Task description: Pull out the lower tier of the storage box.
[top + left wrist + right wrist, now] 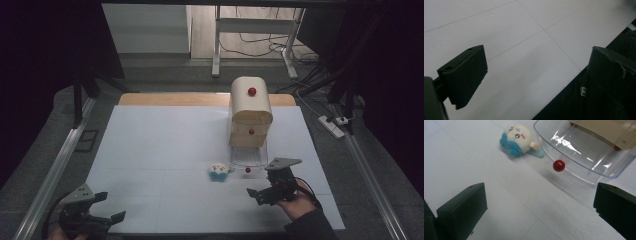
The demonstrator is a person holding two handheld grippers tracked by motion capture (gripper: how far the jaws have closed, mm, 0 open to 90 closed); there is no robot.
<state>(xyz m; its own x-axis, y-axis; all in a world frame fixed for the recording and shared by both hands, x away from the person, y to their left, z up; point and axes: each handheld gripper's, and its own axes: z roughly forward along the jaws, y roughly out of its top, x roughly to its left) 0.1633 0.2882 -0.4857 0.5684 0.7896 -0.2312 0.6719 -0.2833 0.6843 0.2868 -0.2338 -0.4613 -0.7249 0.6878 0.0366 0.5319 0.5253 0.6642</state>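
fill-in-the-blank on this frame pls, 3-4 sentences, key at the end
1. The clear drawer at the bottom of the wooden cabinet is pulled ____.
2. The knob on the clear drawer's front is ____ in colour.
3. The plush toy lies on the table just ____ the drawer.
4. The right claw has its jaws ____, with nothing between them.

Missing words: out; red; outside; open

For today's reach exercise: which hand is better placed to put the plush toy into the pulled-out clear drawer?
Right. Its open tongs sit just in front of the plush toy and clear drawer; the left tongs hover at the table's near-left corner.
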